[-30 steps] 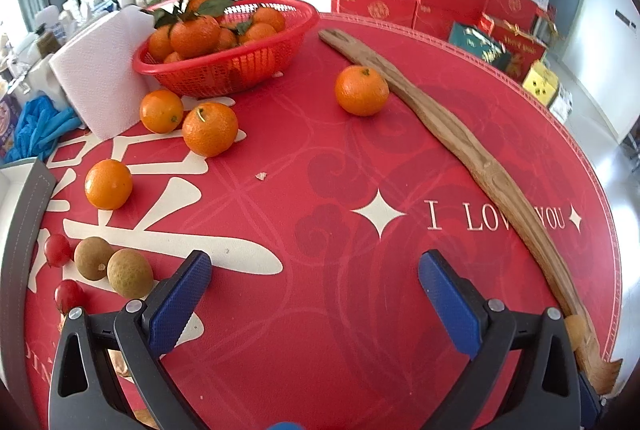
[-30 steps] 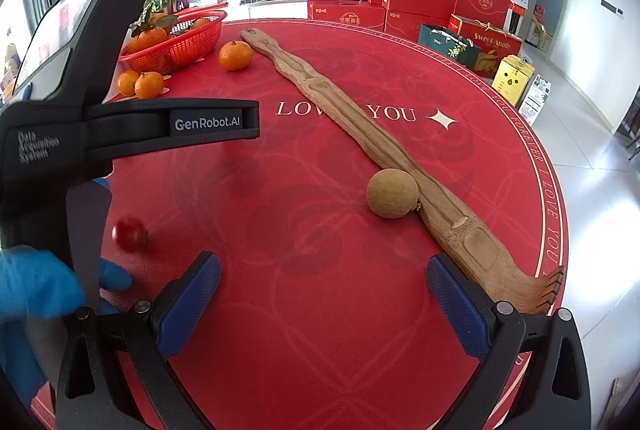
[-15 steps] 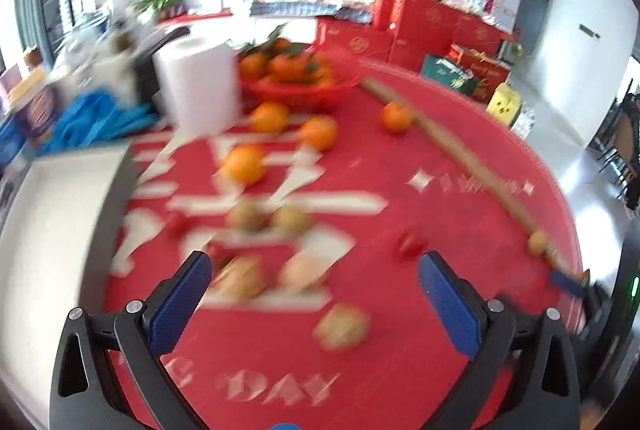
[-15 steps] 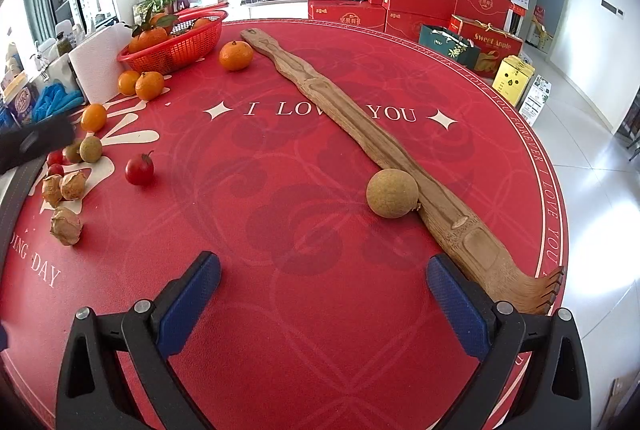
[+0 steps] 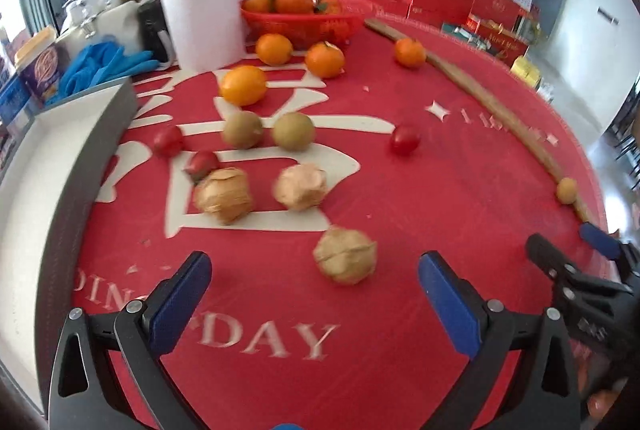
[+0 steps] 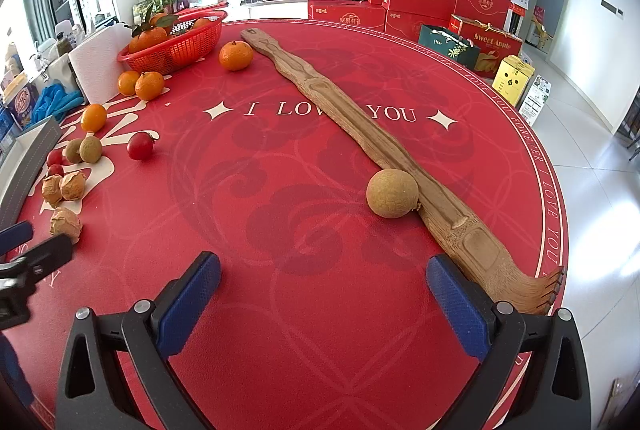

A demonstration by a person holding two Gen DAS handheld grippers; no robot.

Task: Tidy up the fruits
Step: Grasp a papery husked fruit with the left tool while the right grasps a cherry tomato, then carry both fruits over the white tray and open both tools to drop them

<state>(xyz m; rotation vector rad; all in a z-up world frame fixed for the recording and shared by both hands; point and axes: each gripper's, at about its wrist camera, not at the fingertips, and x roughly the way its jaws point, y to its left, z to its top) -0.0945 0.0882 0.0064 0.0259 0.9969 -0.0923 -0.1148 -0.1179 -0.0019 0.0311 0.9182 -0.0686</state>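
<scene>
Both my grippers, left gripper (image 5: pixel 314 294) and right gripper (image 6: pixel 322 296), are wide open and empty. I think I grab the papery tan husk fruit (image 5: pixel 345 261) next.

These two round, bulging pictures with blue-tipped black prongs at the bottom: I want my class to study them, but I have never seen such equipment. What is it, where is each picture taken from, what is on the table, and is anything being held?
No robot here: a person holds a two-finger tool in each hand, each with a wide-angle camera looking along its fingers. One picture comes from the left tool, the other from the right tool. Both are open and hold nothing.

On the red round table lie a red basket of oranges, loose oranges such as one beside a long wooden back scratcher, cherry tomatoes like this one, papery husked fruits, and a round brown fruit touching the scratcher. A paper towel roll stands near the basket.
</scene>
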